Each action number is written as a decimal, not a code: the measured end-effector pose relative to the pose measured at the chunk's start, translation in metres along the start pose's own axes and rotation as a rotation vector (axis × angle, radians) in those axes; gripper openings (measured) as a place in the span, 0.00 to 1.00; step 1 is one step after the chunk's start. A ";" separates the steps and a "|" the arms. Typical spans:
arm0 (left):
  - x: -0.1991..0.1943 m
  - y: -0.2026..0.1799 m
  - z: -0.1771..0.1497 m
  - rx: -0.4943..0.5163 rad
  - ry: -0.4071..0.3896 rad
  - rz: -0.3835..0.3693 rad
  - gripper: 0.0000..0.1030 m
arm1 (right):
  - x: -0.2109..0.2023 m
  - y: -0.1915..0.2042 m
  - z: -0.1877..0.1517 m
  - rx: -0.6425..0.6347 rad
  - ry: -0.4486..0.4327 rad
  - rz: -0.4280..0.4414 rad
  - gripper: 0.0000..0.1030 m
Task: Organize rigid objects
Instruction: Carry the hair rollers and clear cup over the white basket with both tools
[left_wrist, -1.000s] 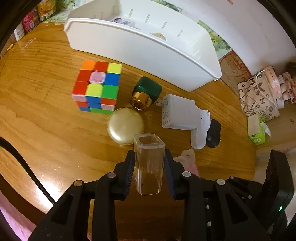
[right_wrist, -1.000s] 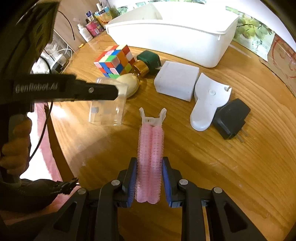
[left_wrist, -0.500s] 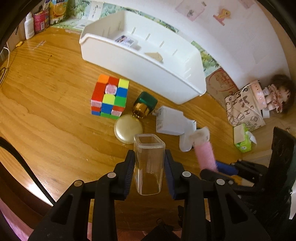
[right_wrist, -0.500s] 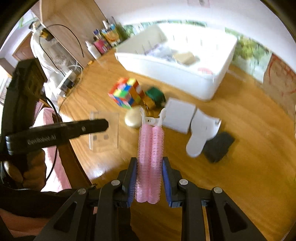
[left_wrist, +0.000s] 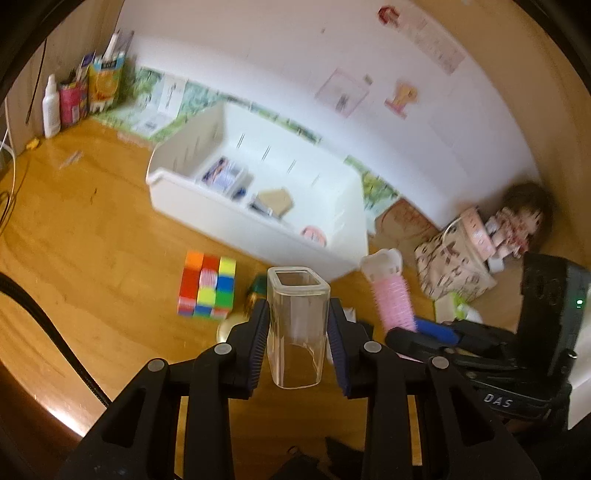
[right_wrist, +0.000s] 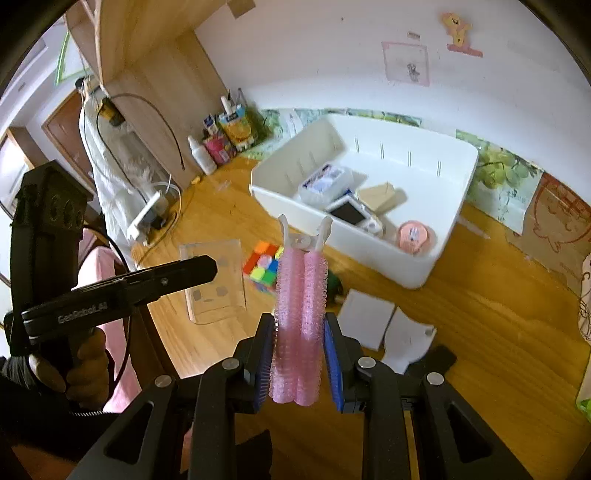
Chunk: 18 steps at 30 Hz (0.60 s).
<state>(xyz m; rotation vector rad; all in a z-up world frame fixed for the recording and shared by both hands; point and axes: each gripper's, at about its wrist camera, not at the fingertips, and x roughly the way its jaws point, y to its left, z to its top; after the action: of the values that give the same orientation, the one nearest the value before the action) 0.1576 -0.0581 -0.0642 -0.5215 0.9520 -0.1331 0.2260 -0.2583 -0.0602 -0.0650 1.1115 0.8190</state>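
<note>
White bin (right_wrist: 436, 266) already holds several items; the left gripper (left_wrist: 298, 332) clamps a clear cup (left_wrist: 297, 325), the right gripper (right_wrist: 300, 360) a pink roller clip (right_wrist: 300, 325), both short of it; cube (left_wrist: 207, 288) waits beside it.

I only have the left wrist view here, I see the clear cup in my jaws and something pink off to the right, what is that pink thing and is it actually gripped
Observer: It is a pink hair-roller clip, clamped between the blue pads of the right gripper; the right wrist view shows it upright, white tips up.
Operator: What's in the bin that I can't make out?
Observer: In the white bin lies a small white device with a dark screen, blurred in your view.
Operator: Anything hidden behind my cup?
Observer: Yes, a flat white adapter block lies on the table, right of the roller.
</note>
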 end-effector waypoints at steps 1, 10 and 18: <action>0.000 -0.001 0.004 0.007 -0.010 -0.003 0.33 | 0.001 -0.001 0.005 0.007 -0.012 0.003 0.25; 0.005 0.005 0.044 0.082 -0.053 -0.025 0.33 | 0.010 -0.009 0.037 0.093 -0.100 -0.010 0.26; 0.020 0.009 0.073 0.191 -0.021 -0.038 0.33 | 0.031 -0.023 0.060 0.185 -0.150 -0.066 0.26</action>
<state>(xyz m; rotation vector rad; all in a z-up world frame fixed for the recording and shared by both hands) 0.2270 -0.0298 -0.0488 -0.3640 0.8982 -0.2498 0.2922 -0.2317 -0.0645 0.1128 1.0328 0.6486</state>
